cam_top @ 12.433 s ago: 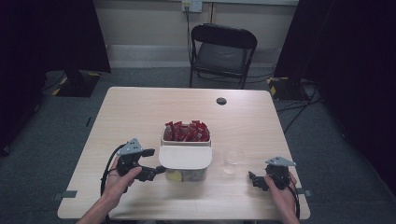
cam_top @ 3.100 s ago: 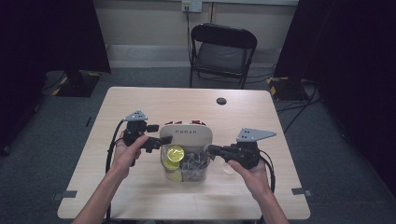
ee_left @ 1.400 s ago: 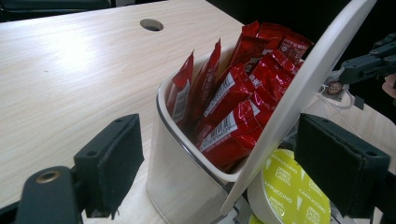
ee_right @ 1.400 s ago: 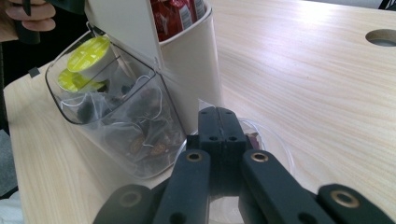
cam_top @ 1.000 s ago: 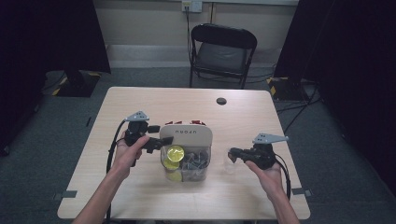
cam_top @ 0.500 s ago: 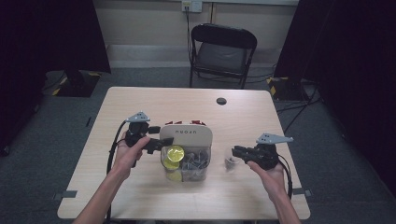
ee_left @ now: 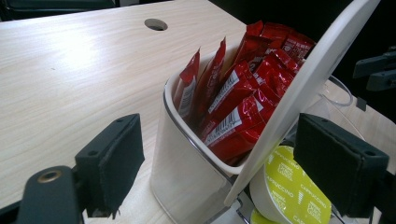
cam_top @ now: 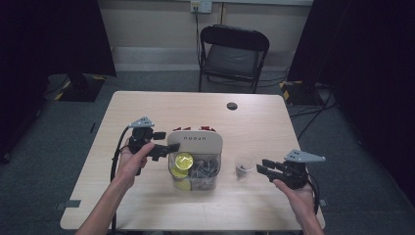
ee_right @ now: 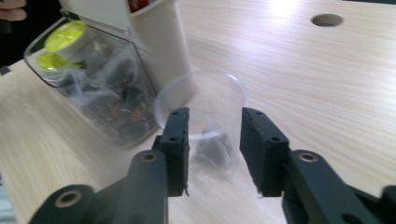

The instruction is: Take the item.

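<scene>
Pale wood bench [cam_top: 147, 205] under dark curtains, with a black folding chair [cam_top: 234, 54] behind it, is where I am working. My left gripper [cam_top: 155, 145] holds the clear container [cam_top: 193, 169] tilted on its side near the bench's middle; in the left gripper view its jaws straddle the white lid [ee_left: 299, 88] and container wall, though I cannot tell whether the pads press. Red sachets [ee_left: 238, 93] fill the white inner tub, and yellow capsules [cam_top: 183, 160] lie in the clear part. My right gripper [cam_top: 266, 169] sits just right of the small clear cup [cam_top: 243, 165], which stands upright beside the container with a dark thing inside. Its jaws have just been opening and stand parted, nothing between them, the cup beyond the tips.
</scene>
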